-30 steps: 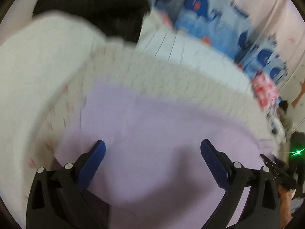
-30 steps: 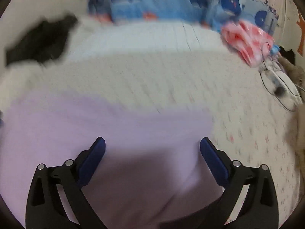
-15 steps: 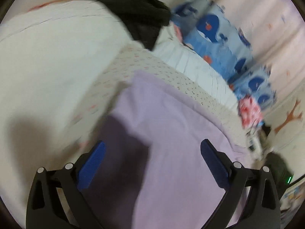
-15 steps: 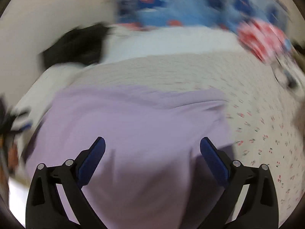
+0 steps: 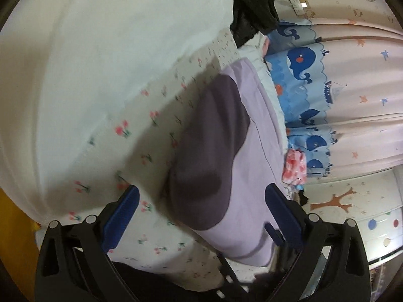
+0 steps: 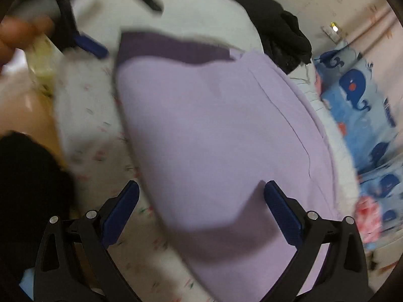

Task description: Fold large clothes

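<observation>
Just ahead of my right gripper [image 6: 201, 206] the lilac garment [image 6: 214, 130] lies flat on the floral bedsheet [image 6: 83, 115], fingers spread wide and empty above it. My left gripper [image 5: 201, 209] tilts sideways, likewise wide, the garment [image 5: 254, 156] between its tips. Black clothing [image 5: 252, 5] lies beyond.

Your two wrist cameras both look down close over the bed, tilted sideways; both share the lilac garment [image 5: 254, 136] [image 6: 214, 130] and whale-print curtain [image 5: 299, 75] [image 6: 352, 85].
</observation>
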Action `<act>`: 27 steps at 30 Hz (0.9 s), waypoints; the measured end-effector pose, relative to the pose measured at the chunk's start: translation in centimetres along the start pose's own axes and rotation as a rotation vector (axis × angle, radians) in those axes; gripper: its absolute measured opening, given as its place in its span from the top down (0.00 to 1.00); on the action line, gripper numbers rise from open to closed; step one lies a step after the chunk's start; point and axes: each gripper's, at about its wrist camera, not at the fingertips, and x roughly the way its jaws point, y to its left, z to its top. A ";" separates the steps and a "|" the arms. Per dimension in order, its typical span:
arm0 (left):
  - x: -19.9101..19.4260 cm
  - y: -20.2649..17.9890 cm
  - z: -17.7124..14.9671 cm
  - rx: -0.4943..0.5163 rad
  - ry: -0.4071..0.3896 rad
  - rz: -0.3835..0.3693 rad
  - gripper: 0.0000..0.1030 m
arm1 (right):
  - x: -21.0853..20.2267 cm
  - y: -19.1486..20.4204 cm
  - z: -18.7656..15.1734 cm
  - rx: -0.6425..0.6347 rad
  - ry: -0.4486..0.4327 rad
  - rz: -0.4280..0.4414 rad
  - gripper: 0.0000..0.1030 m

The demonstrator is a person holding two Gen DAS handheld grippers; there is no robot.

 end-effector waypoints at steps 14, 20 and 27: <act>7.4 -2.9 0.1 -0.031 0.053 -0.019 0.07 | -1.3 -7.1 -3.4 0.502 -0.062 0.208 0.07; 8.8 -3.7 0.7 -0.033 0.027 0.028 0.07 | -3.8 -9.1 -5.9 0.580 -0.102 0.267 0.07; 8.7 -3.5 0.3 0.019 0.037 0.038 0.07 | -9.3 -18.7 -21.1 1.131 -0.171 0.316 0.07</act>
